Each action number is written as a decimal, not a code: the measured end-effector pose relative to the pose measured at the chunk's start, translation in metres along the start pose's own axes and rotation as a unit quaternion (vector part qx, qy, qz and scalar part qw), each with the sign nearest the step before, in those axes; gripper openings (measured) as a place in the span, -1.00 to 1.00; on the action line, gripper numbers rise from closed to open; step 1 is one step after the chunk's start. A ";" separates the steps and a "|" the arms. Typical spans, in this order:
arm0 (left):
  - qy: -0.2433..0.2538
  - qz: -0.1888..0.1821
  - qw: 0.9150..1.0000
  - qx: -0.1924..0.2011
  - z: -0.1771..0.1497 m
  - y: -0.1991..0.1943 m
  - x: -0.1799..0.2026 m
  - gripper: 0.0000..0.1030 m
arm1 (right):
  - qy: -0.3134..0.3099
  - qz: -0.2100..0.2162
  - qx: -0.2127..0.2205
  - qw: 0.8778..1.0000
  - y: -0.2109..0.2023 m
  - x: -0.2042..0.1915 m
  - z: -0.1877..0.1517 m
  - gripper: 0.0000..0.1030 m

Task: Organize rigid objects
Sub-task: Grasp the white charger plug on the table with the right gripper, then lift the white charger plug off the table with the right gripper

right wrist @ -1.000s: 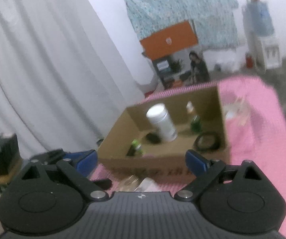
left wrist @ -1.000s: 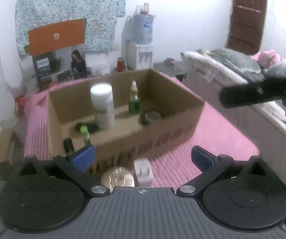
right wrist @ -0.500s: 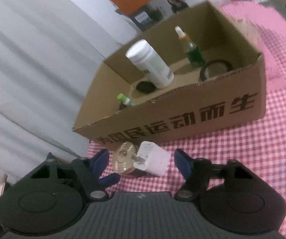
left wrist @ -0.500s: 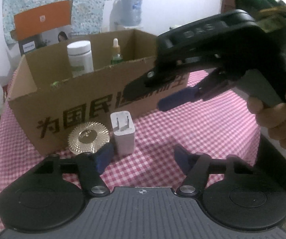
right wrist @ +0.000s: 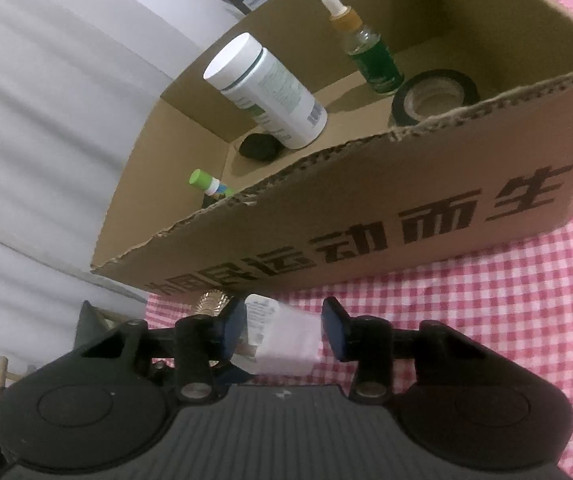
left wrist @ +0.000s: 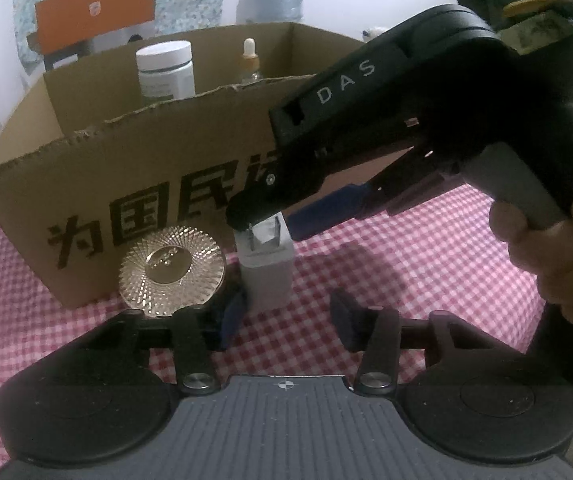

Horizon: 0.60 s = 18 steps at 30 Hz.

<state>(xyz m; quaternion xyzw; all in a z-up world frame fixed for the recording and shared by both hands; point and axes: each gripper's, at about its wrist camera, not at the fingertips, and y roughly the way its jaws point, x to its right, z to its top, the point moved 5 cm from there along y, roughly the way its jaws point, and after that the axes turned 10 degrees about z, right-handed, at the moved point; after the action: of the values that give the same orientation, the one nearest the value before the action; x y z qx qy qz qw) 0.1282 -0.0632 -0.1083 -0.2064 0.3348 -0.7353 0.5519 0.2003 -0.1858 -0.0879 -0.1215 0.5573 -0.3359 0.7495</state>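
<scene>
A white plug adapter (left wrist: 267, 270) stands on the pink checked cloth in front of a cardboard box (left wrist: 158, 168). A gold ribbed disc (left wrist: 171, 270) leans beside it on the left. My right gripper (right wrist: 283, 330) is open with its blue pads on either side of the adapter (right wrist: 286, 338), not pressing it. In the left wrist view its black body (left wrist: 386, 120) reaches down over the adapter. My left gripper (left wrist: 288, 318) is open and empty, just in front of the adapter.
The box (right wrist: 406, 216) holds a white jar (right wrist: 266, 90), a green dropper bottle (right wrist: 366, 52), a black tape roll (right wrist: 434, 96), a black lump (right wrist: 260, 146) and a green-capped tube (right wrist: 206, 184). A grey curtain (right wrist: 46, 120) hangs to the left.
Both grippers have come down close to the box front. The right gripper has moved in over the adapter and its pads now flank it.
</scene>
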 end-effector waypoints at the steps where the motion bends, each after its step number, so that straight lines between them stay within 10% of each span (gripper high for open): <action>1: -0.003 -0.004 1.000 -0.001 0.001 0.001 0.000 -0.13 | -0.001 0.001 0.001 1.000 0.000 0.000 0.000 -0.12; 18: 0.014 -0.051 0.999 0.002 0.002 -0.002 0.019 -0.19 | 0.041 0.007 0.020 0.999 -0.029 0.017 -0.017 -0.13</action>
<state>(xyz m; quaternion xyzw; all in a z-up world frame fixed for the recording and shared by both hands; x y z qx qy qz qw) 0.1225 -0.0819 -0.1070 -0.2121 0.3302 -0.7660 0.5092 0.1769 -0.2145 -0.0904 -0.0893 0.5817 -0.3465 0.7305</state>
